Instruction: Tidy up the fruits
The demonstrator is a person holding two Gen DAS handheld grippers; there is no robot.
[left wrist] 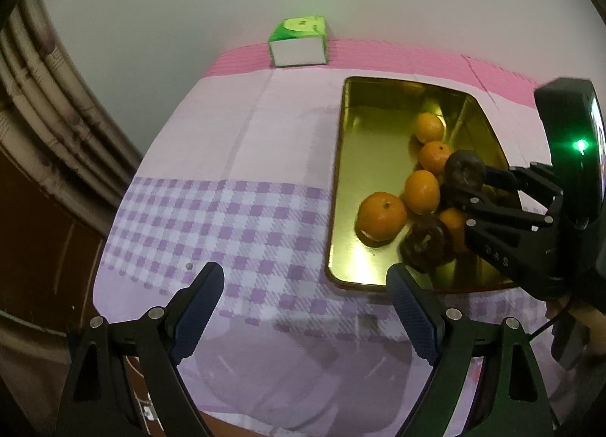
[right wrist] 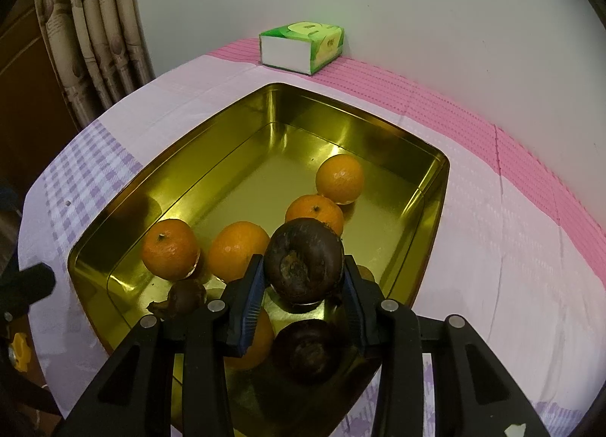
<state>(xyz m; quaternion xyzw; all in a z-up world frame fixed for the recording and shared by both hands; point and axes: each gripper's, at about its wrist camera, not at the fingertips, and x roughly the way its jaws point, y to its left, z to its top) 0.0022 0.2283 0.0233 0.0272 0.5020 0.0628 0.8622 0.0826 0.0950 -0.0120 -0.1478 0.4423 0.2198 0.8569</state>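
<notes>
Right hand-held gripper (right wrist: 303,281) clamps dark brown fruit (right wrist: 303,261) over gold tray (right wrist: 227,115) (oranges (right wrist: 170,249) inside). Left hand-held gripper (left wrist: 305,291) wide, empty, above checked cloth (left wrist: 212,217).

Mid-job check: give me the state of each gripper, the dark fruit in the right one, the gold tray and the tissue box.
left gripper: open, empty, over the checked cloth beside the tray.
right gripper: shut on the dark fruit, above the tray.
dark fruit: held between the pads, lifted off the tray floor.
gold tray: open-topped, holding oranges and other dark fruits.
tissue box: closed, lying flat by the wall.
</notes>
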